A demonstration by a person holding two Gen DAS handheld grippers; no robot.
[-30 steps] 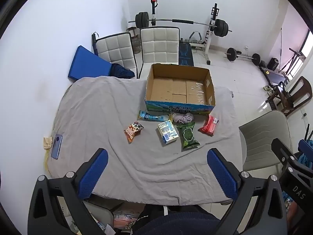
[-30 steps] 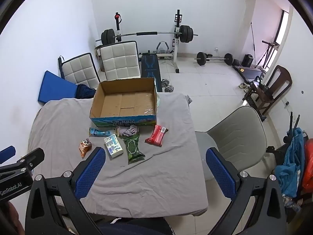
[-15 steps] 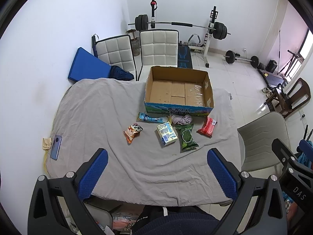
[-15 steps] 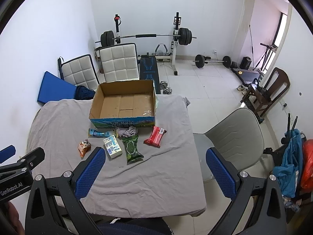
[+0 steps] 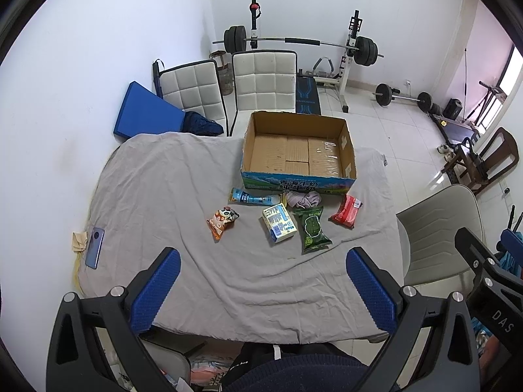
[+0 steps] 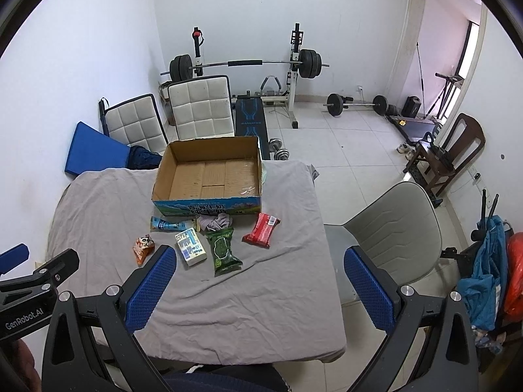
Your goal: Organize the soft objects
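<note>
Soft items sit in a loose row on the grey-clothed surface (image 5: 157,176), just in front of the open cardboard box (image 5: 297,150). Left to right from the left wrist view: orange snack bag (image 5: 222,222), blue tube pack (image 5: 253,198) nearest the box front, white-blue pack (image 5: 279,222), crumpled grey cloth (image 5: 302,198) touching the box front, green pack (image 5: 312,228), red pack (image 5: 346,210). Green pack overlaps or touches the cloth edge; hard to tell at this distance. Box interior shows bare cardboard; its printed front faces the camera.

Same layout in the right wrist view: box (image 6: 209,173), orange bag (image 6: 143,248), green pack (image 6: 222,251), red pack (image 6: 261,229).

Left gripper (image 5: 261,290) is held high over the near edge of the surface, fingers wide apart, holding nothing. Right gripper (image 6: 261,290) likewise raised, over the near right part of the surface, fingers wide apart, nothing between them.

Phone (image 5: 94,247) lies at the left edge of the surface, well apart from the packs. Grey chair (image 6: 389,228) stands right of the surface, two padded chairs (image 5: 228,85) behind it, barbell rack (image 5: 300,42) by the back wall.
</note>
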